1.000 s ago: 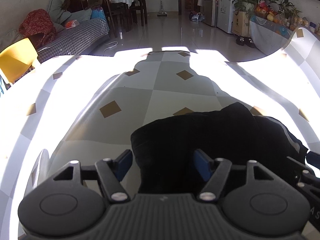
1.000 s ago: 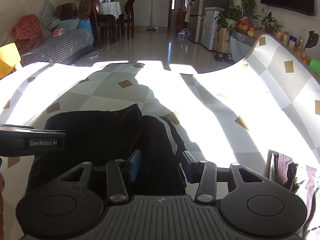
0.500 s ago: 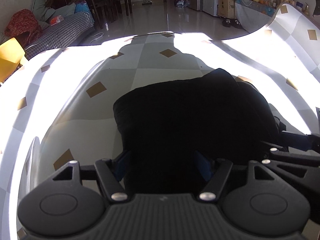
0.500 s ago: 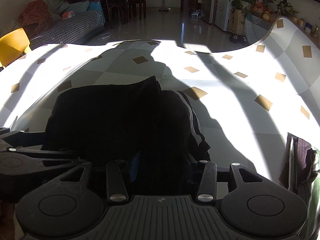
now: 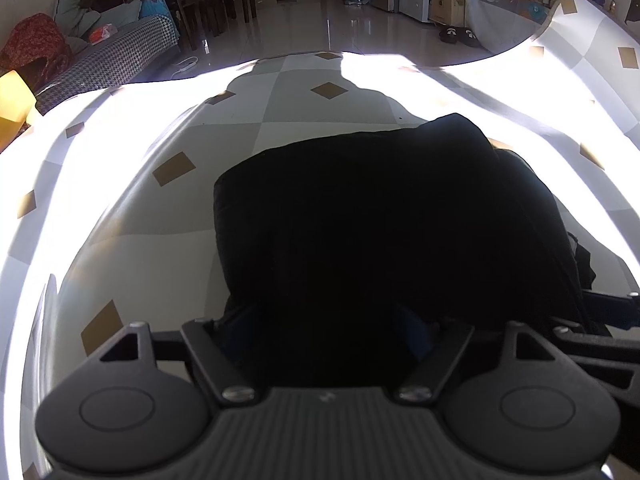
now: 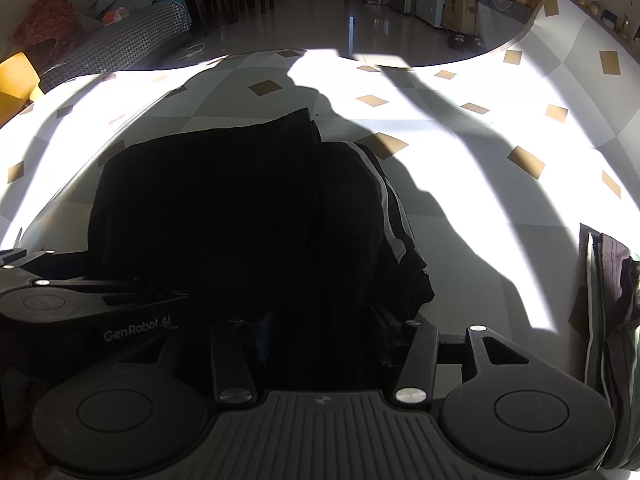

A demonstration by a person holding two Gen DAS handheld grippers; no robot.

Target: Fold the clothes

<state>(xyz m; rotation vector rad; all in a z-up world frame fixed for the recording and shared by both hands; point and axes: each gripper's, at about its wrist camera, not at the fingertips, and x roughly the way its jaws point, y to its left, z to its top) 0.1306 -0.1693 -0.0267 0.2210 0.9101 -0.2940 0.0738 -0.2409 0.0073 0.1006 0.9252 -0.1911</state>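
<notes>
A black folded garment [image 5: 380, 220] lies on the checked tablecloth [image 5: 160, 220], its near edge reaching in between my left gripper's [image 5: 326, 336] fingers. Those jaws are opening and the blue pads stand off the cloth. In the right wrist view the same garment [image 6: 220, 208] shows a white stripe [image 6: 386, 204] along its right fold. My right gripper [image 6: 324, 332] has the garment's near right end between its fingers; its jaws are opening too, with fabric still filling the gap. The left gripper's body [image 6: 92, 308] sits just to its left.
A pile of other striped and dark clothes [image 6: 608, 280] lies at the table's right edge. Sunlit tablecloth [image 6: 480, 160] stretches beyond and to the right of the garment. Past the far edge are a sofa [image 5: 112, 52] and a yellow chair [image 5: 12, 96].
Both grippers have sunk towards the table with the black garment, which now fills more of each view. The left fingers stand visibly wider apart; the right ones slightly wider.
</notes>
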